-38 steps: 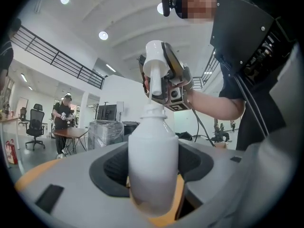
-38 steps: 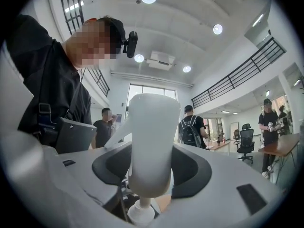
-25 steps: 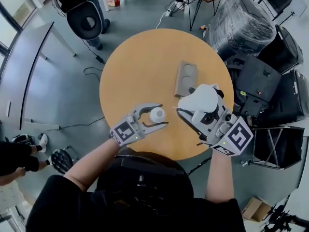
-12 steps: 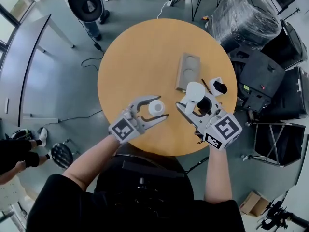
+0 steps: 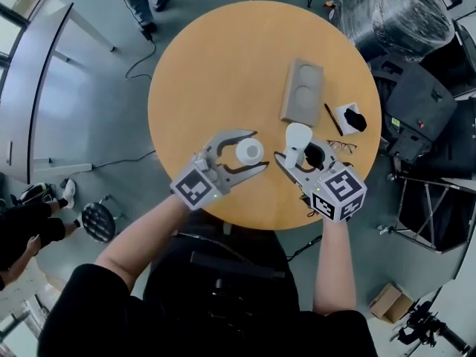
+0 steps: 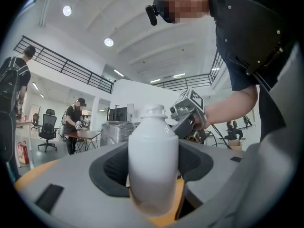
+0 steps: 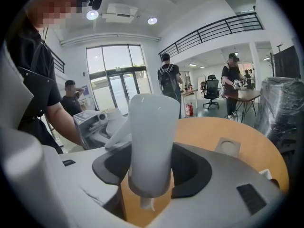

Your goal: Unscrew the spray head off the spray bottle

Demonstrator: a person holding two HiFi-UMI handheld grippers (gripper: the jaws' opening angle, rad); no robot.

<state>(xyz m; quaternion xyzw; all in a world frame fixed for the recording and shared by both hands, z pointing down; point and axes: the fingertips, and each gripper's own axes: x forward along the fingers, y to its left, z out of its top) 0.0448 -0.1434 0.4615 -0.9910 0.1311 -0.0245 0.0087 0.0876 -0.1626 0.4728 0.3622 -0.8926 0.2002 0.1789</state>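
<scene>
My left gripper (image 5: 256,151) is shut on a white spray bottle (image 5: 248,152). The bottle stands upright between the grey jaws in the left gripper view, and its threaded neck (image 6: 153,112) is bare. My right gripper (image 5: 301,153) is shut on the white spray head (image 5: 297,135), which is off the bottle and held a short way to its right. In the right gripper view the spray head (image 7: 149,141) fills the jaws, with a short tube stub (image 7: 145,203) hanging below it. Both grippers hover low over the near part of the round wooden table (image 5: 216,65).
A grey tray with two round recesses (image 5: 303,91) lies on the table beyond the right gripper. A black pen (image 5: 332,119), a white card with a black object (image 5: 349,117) and a pair of glasses (image 5: 341,146) lie near the right rim. Other people stand in the room.
The right gripper has dropped steeply toward the table with the spray head and tilted downward. The left gripper has sunk a little with the bottle. Both grips are unchanged.
</scene>
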